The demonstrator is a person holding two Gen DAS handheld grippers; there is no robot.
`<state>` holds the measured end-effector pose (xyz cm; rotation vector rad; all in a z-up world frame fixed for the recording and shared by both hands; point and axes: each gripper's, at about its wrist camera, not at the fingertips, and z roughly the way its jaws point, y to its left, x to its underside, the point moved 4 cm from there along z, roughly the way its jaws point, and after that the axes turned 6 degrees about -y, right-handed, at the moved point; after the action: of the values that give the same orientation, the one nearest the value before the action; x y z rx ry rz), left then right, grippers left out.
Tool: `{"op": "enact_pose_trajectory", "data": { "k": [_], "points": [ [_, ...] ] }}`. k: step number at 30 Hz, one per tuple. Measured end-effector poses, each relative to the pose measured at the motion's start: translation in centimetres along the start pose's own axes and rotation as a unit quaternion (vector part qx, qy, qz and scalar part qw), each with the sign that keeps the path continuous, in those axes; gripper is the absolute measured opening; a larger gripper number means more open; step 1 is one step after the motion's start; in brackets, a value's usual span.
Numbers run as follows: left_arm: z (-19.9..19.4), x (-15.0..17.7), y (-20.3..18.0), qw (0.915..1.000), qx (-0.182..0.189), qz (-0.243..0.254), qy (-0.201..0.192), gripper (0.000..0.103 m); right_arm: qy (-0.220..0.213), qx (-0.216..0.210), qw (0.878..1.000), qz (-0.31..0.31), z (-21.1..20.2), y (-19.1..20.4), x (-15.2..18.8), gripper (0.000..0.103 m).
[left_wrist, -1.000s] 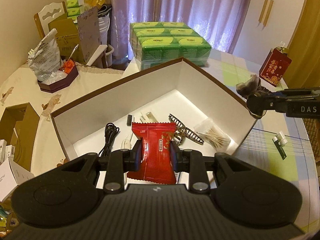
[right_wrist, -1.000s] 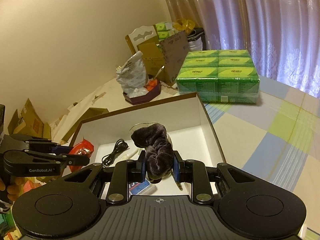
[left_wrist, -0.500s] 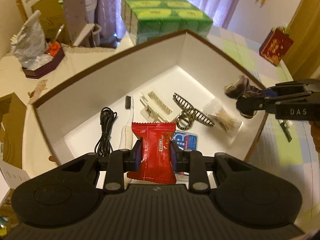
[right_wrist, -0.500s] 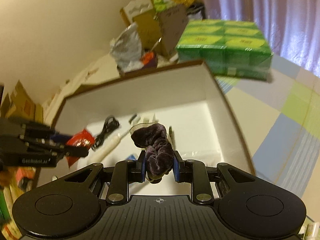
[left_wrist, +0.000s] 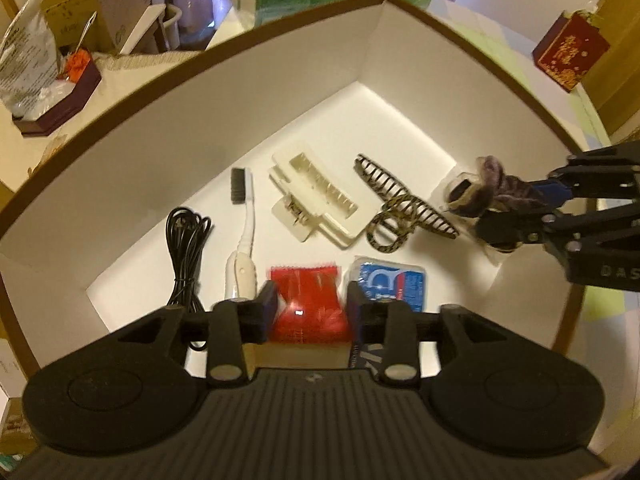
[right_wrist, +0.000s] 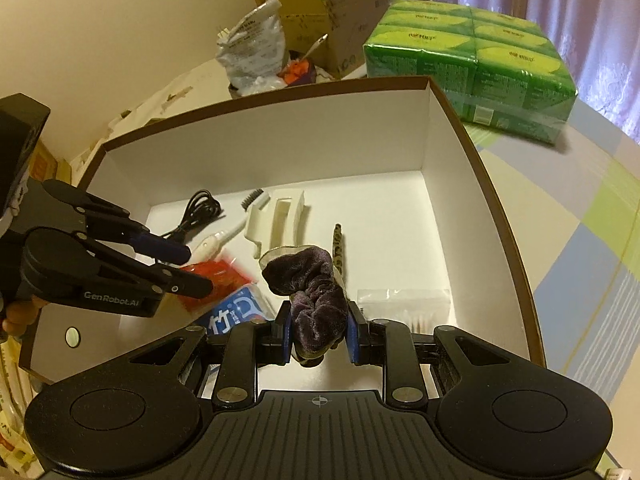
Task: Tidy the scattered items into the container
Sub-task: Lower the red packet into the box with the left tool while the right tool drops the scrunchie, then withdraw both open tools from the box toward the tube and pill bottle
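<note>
Left gripper (left_wrist: 308, 308) was clamped on a red snack packet (left_wrist: 306, 304), held low inside the near end of the white box (left_wrist: 168, 120); the packet was motion-blurred. Right gripper (right_wrist: 318, 330) was clamped on a dark purple velvet scrunchie (right_wrist: 314, 296), held over the box interior at its near right side.

Box contents, on the white floor: a coiled black cable (left_wrist: 186, 248) at the left, a white toothbrush (left_wrist: 244, 236) just beside it, a cream hair claw (left_wrist: 312, 196) in the middle, a leopard-print hair claw (left_wrist: 400, 208) to its right, a blue-and-white packet (left_wrist: 394, 284) near the left gripper's right finger, and a clear bag of cotton swabs (right_wrist: 404, 304) at the near right. Whether the packet touched the floor could not be told.

The box had a brown rim and white walls, and it sat on a table covered with a pastel checked cloth (right_wrist: 580, 240) of blue, green and cream squares. A shrink-wrapped green pack of tissue packs (right_wrist: 472, 60) stood on the cloth just past the far corner of the box. A red gift bag (left_wrist: 570, 54) stood farther right.

Room: cream wall at left, lilac curtains (right_wrist: 580, 0) behind the tissues. Cardboard boxes (right_wrist: 344, 24), a crinkled silver bag (right_wrist: 252, 52) and a dark tray of clutter lay beyond the far left side of the box.
</note>
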<state>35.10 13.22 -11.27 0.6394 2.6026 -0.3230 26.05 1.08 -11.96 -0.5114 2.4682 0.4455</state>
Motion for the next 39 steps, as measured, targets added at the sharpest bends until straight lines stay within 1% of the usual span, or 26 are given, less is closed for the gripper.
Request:
{"op": "enact_pose_trajectory", "data": {
  "k": [1, 3, 7, 10, 12, 13, 14, 15, 16, 17, 19, 21, 23, 26, 33, 39],
  "points": [
    [0.1, 0.1, 0.1, 1.0, 0.001, 0.0, 0.001, 0.034, 0.002, 0.0, 1.0, -0.002, 0.0, 0.0, 0.0, 0.028],
    [0.0, 0.1, 0.2, 1.0, 0.003, -0.004, 0.002, 0.04, 0.009, -0.001, 1.0, -0.009, 0.0, 0.2, -0.1, 0.028],
    [-0.6, 0.1, 0.6, 1.0, -0.003, -0.009, -0.004, 0.042, 0.03, -0.002, 0.999, -0.028, 0.6, 0.3, -0.2, 0.028],
    [-1.4, -0.1, 0.8, 0.9998, -0.006, -0.017, -0.011, 0.049, 0.045, -0.002, 0.998, -0.038, 1.1, 0.4, -0.1, 0.028],
    [-1.8, -0.2, 0.9, 0.9996, -0.009, -0.022, -0.013, 0.061, 0.054, -0.004, 0.997, -0.047, 1.5, 0.7, -0.1, 0.029],
    [-2.0, -0.2, 0.9, 0.9995, -0.01, -0.024, -0.015, 0.062, 0.058, -0.007, 0.997, -0.056, 1.7, 0.9, -0.1, 0.029],
    [-2.2, -0.2, 1.0, 0.9995, -0.01, -0.025, -0.017, 0.065, 0.063, -0.009, 0.996, -0.064, 1.8, 1.1, -0.1, 0.042],
    [-2.5, -0.2, 0.9, 0.9994, -0.009, -0.027, -0.018, 0.07, 0.064, -0.005, 0.995, -0.071, 1.9, 1.4, -0.1, 0.08],
    [-2.7, -0.2, 0.9, 0.9994, -0.008, -0.028, -0.02, 0.073, 0.057, 0.004, 0.995, -0.081, 1.8, 1.6, -0.2, 0.098],
    [-2.9, -0.2, 0.9, 0.9993, -0.009, -0.029, -0.021, 0.077, 0.043, 0.014, 0.995, -0.095, 1.6, 1.9, -0.2, 0.103],
    [-3.3, -0.2, 0.8, 0.9992, -0.014, -0.028, -0.025, 0.078, 0.038, 0.009, 0.993, -0.111, 1.3, 2.4, -0.4, 0.103],
    [-3.5, -0.2, 0.7, 0.9991, -0.016, -0.03, -0.025, 0.083, 0.042, 0.008, 0.993, -0.108, 1.2, 2.4, -0.5, 0.103],
    [-3.8, -0.1, 0.6, 0.999, -0.018, -0.032, -0.026, 0.084, 0.051, 0.012, 0.993, -0.109, 1.1, 2.2, -0.6, 0.103],
    [-4.2, 0.0, 0.3, 0.999, -0.02, -0.031, -0.026, 0.088, 0.058, 0.019, 0.992, -0.112, 0.8, 1.8, -0.4, 0.103],
    [-4.9, 0.3, -0.6, 0.9988, -0.034, -0.027, -0.023, 0.092, 0.055, 0.025, 0.992, -0.107, -0.2, 1.8, -0.1, 0.103],
    [-5.9, 0.8, -1.5, 0.9983, -0.047, -0.02, -0.029, 0.094, 0.049, 0.026, 0.993, -0.105, -1.2, 1.9, 0.3, 0.103]
  ]
}}
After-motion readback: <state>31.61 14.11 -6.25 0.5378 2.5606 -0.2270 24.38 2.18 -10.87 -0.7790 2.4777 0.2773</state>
